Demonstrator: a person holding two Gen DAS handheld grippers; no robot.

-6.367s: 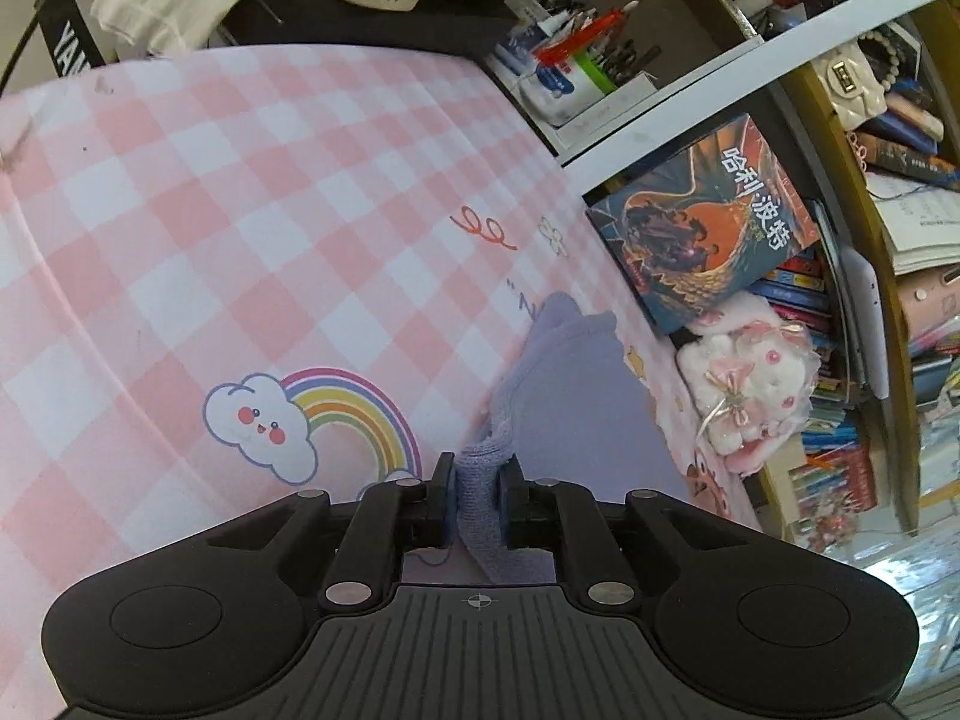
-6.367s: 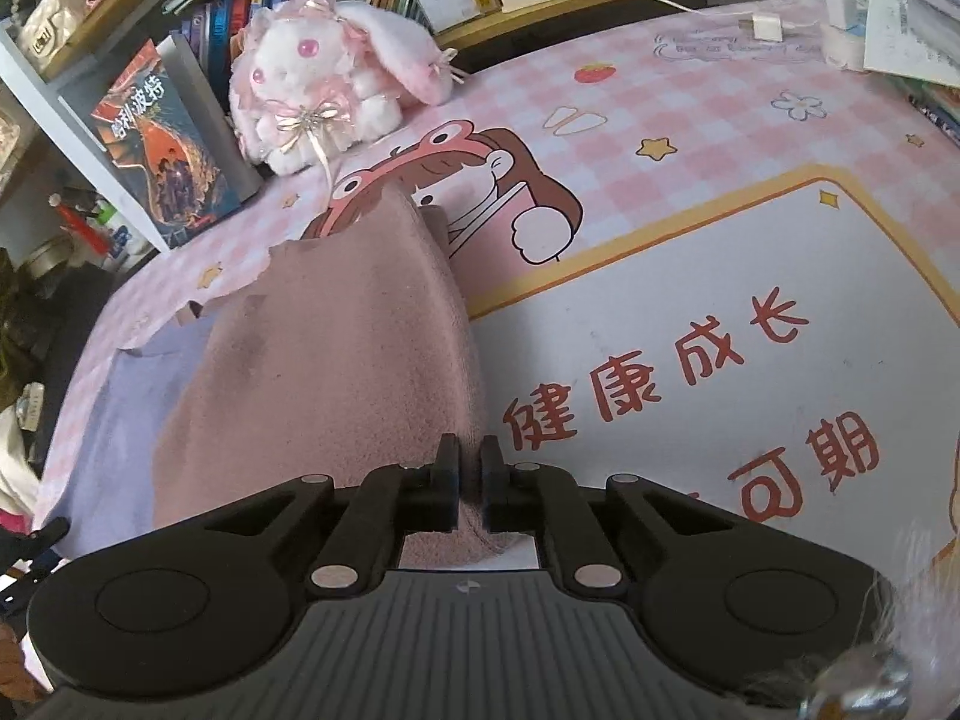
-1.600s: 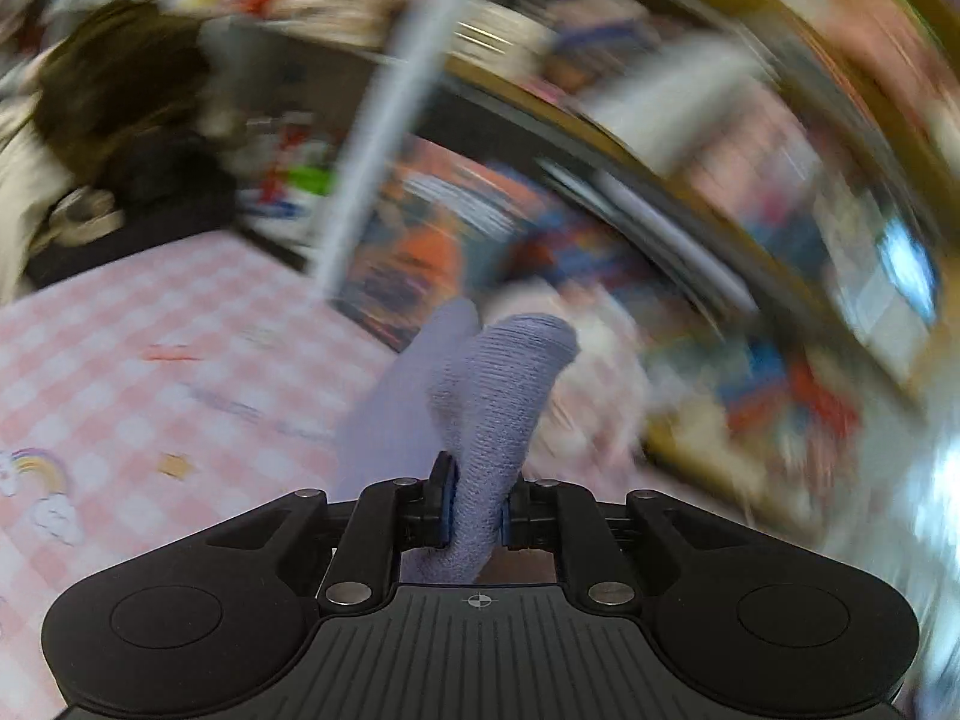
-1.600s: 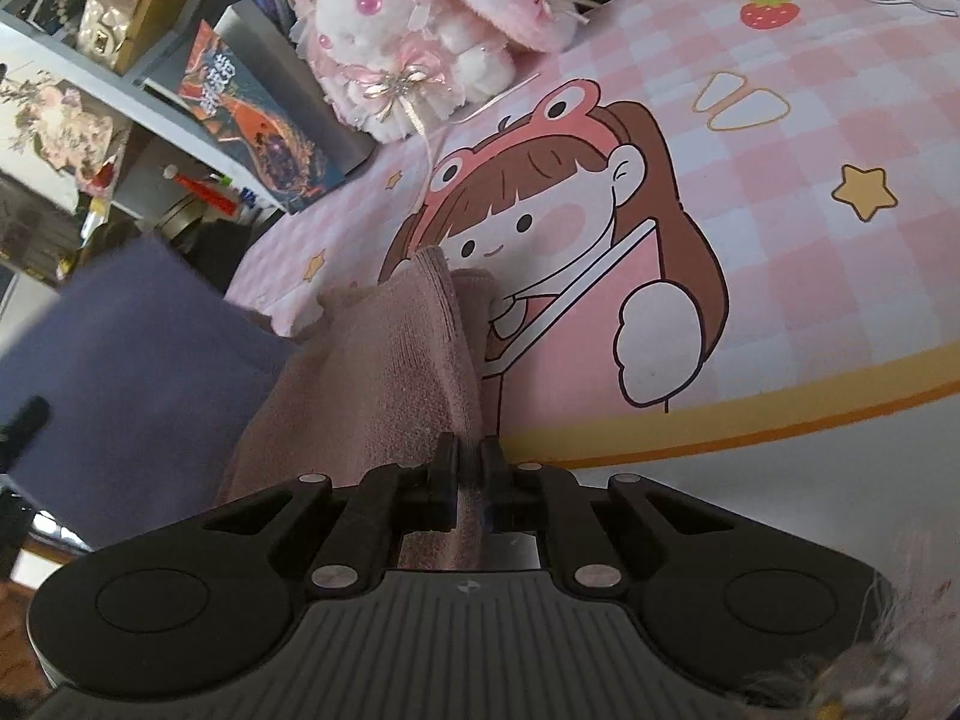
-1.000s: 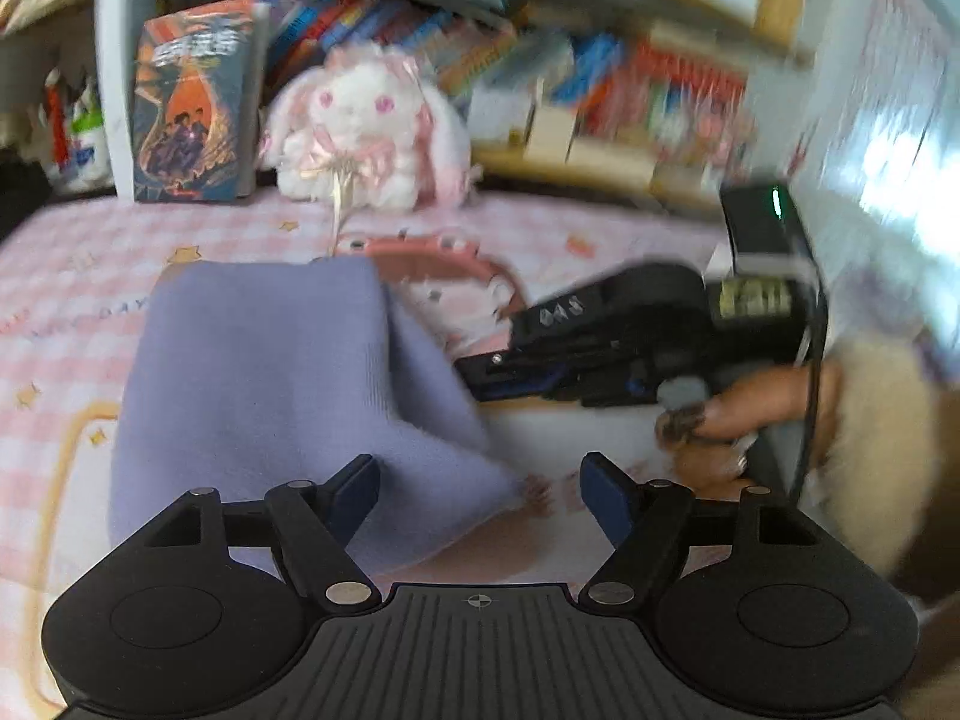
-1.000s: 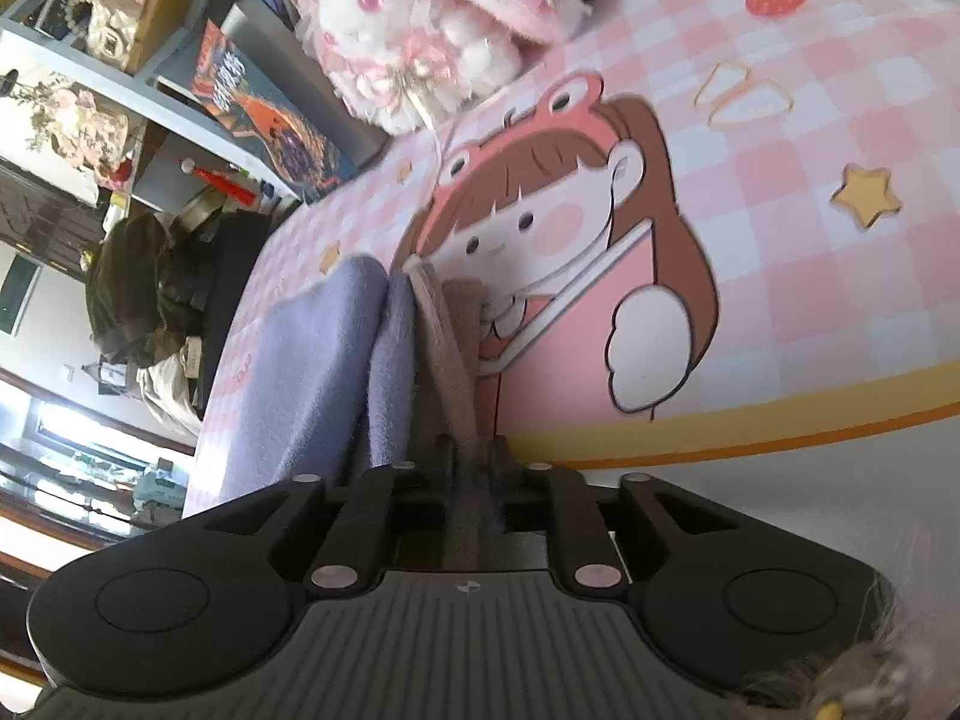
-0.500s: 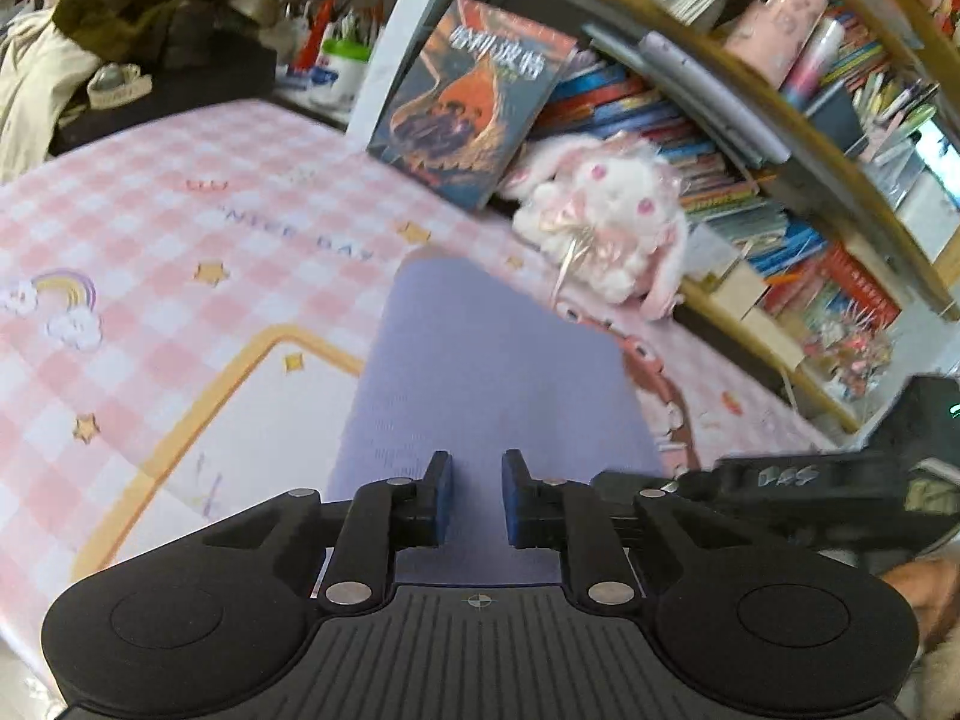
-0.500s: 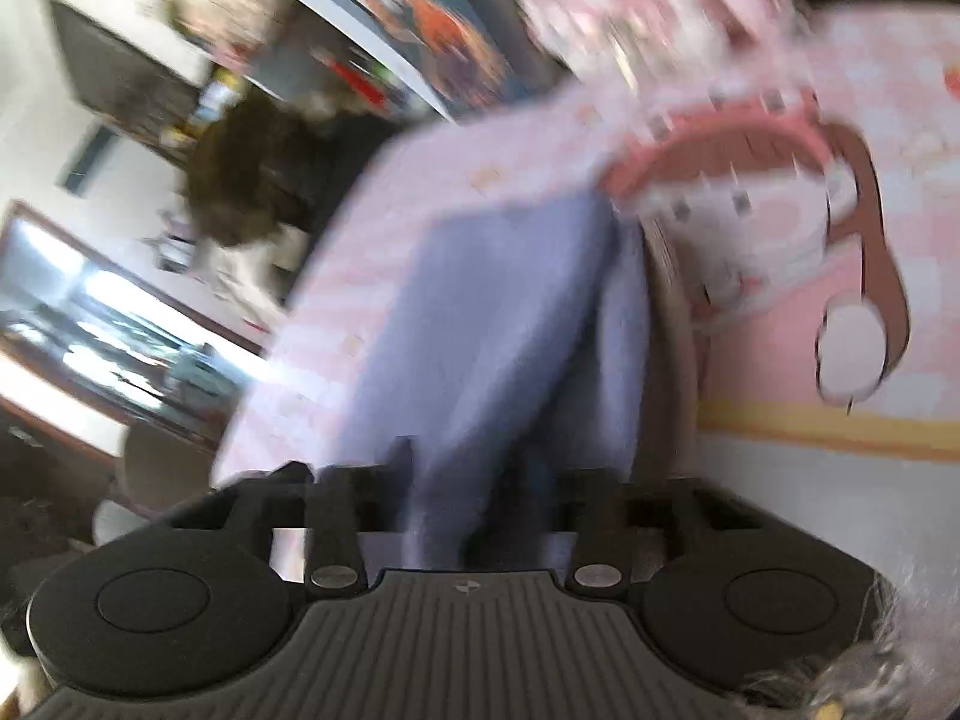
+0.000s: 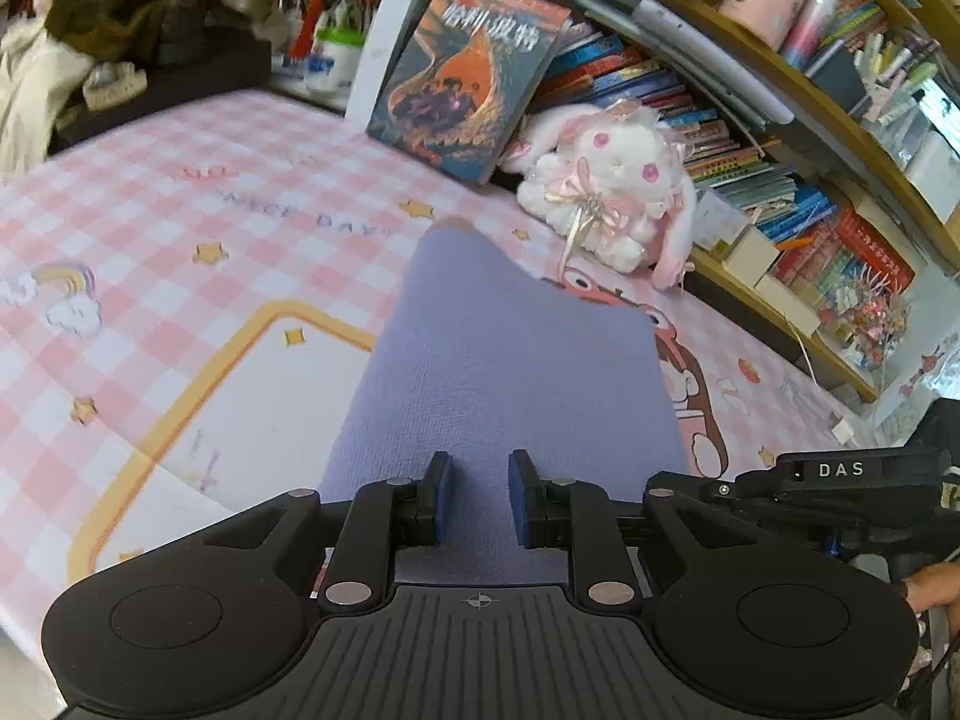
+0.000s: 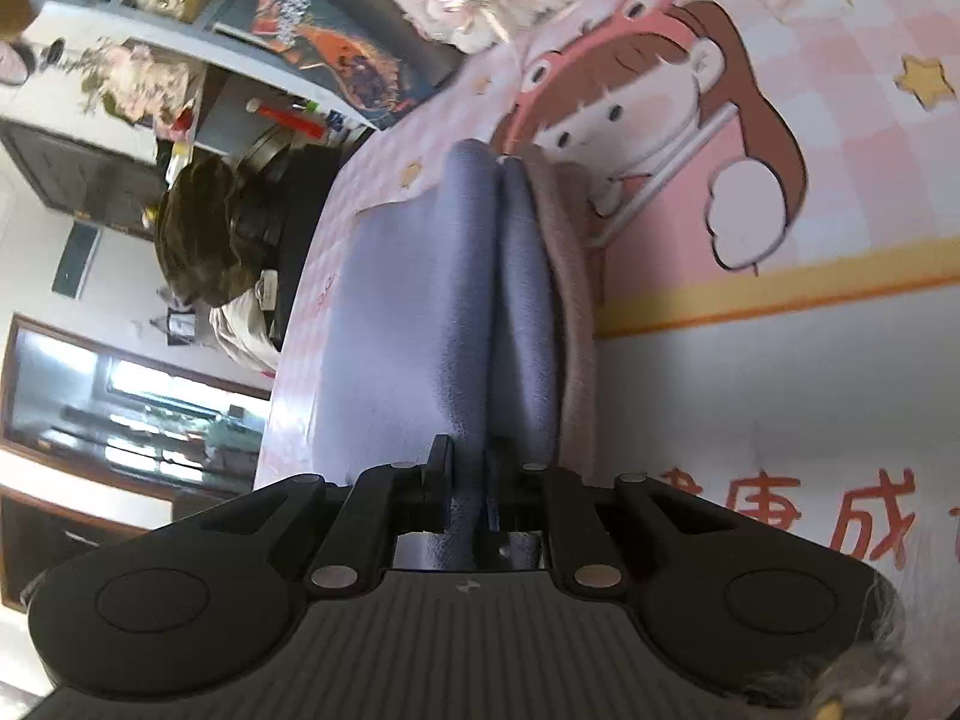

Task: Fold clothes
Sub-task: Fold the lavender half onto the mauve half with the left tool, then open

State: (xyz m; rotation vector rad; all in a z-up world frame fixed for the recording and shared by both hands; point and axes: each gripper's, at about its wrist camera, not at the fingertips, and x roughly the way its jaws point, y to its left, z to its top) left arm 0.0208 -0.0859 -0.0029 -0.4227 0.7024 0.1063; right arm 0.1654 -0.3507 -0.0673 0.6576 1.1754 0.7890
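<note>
A lavender cloth [image 9: 510, 360] lies folded flat on the pink checked table mat [image 9: 150, 228], running away from me. My left gripper [image 9: 478, 471] hovers over its near edge. Its jaws are opening, and the blue pads [image 9: 441, 495] stand apart with nothing pinched between them. In the right wrist view the lavender cloth [image 10: 420, 300] shows as stacked folds over a dusty pink cloth [image 10: 573, 276]. My right gripper [image 10: 468, 468] is shut on the near edge of those lavender folds. The right tool's black body [image 9: 840, 480] reaches in from the right, level with the left fingers.
A white plush rabbit [image 9: 606, 204] and a leaning book [image 9: 468, 72] stand at the mat's far edge under crowded bookshelves [image 9: 780, 150]. Dark clutter and clothing [image 9: 150, 18] sit at the far left. A person's fingertips [image 9: 936, 588] show at the right.
The left gripper let go of the lavender cloth, which now lies flat over the pink one. Its jaws narrowed, then widened a little. The right view swung and now has lavender folds between its fingers.
</note>
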